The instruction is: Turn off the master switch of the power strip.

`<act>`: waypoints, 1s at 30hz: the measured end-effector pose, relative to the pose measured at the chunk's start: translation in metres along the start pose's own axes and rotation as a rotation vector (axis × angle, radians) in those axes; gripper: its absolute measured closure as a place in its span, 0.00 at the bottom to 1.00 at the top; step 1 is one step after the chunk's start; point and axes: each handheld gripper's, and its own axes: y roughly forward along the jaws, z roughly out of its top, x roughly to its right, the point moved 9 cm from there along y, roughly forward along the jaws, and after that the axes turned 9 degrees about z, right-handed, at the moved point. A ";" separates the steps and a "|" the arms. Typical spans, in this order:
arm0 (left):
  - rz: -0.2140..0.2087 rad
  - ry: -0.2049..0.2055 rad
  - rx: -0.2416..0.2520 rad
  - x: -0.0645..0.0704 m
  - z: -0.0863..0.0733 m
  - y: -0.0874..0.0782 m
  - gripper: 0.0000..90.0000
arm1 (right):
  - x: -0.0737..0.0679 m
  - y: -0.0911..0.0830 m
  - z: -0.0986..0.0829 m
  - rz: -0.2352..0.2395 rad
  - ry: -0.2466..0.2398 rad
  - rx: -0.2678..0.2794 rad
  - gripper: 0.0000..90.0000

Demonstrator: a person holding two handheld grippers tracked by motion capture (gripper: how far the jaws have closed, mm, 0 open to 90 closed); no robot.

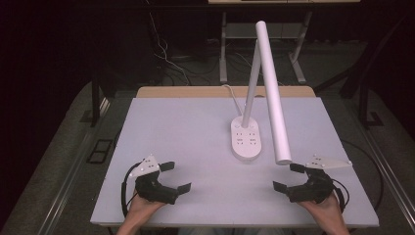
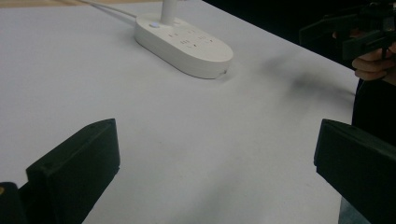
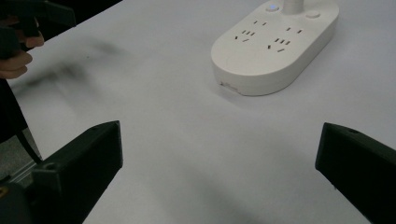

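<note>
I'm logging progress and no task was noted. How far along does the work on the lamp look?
Nothing looks done yet: the white desk lamp stands on its oval socket base, its cord running off the far side of the table. In hand: nothing; the left tool and right tool sit open near the front edge, apart from the lamp. Any handling seems still ahead.

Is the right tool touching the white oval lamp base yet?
Apart. The right gripper view shows bare table between the open right tool and the white oval lamp base.
</note>
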 end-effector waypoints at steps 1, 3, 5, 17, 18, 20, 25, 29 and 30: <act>0.000 -0.002 0.002 0.000 0.000 0.000 0.00 | 0.000 0.000 0.000 0.002 -0.005 -0.002 0.00; 0.001 -0.007 0.003 0.000 0.000 0.000 0.00 | -0.002 0.001 -0.001 0.006 -0.001 -0.008 0.00; -0.001 -0.010 0.003 0.001 0.000 -0.001 0.00 | -0.003 0.001 -0.002 0.008 -0.003 -0.015 0.00; -0.016 -0.005 -0.007 0.003 0.000 0.001 0.00 | -0.005 0.001 -0.004 0.010 0.002 -0.020 0.00; -0.021 -0.007 -0.008 0.003 0.000 0.000 0.00 | -0.004 0.001 -0.004 0.009 0.002 -0.018 0.00; -0.023 -0.006 -0.011 0.004 0.000 0.000 0.00 | -0.005 0.001 -0.003 0.010 -0.001 -0.015 0.00; -0.023 0.003 -0.028 0.004 0.001 0.000 0.00 | -0.004 0.001 -0.003 0.009 -0.007 -0.014 0.00; -0.027 0.001 -0.044 0.005 0.002 0.001 0.00 | -0.003 0.002 -0.003 0.008 -0.003 -0.016 0.00; -0.027 0.000 -0.048 0.005 0.002 0.001 0.00 | -0.003 0.002 -0.002 0.009 0.000 -0.017 0.00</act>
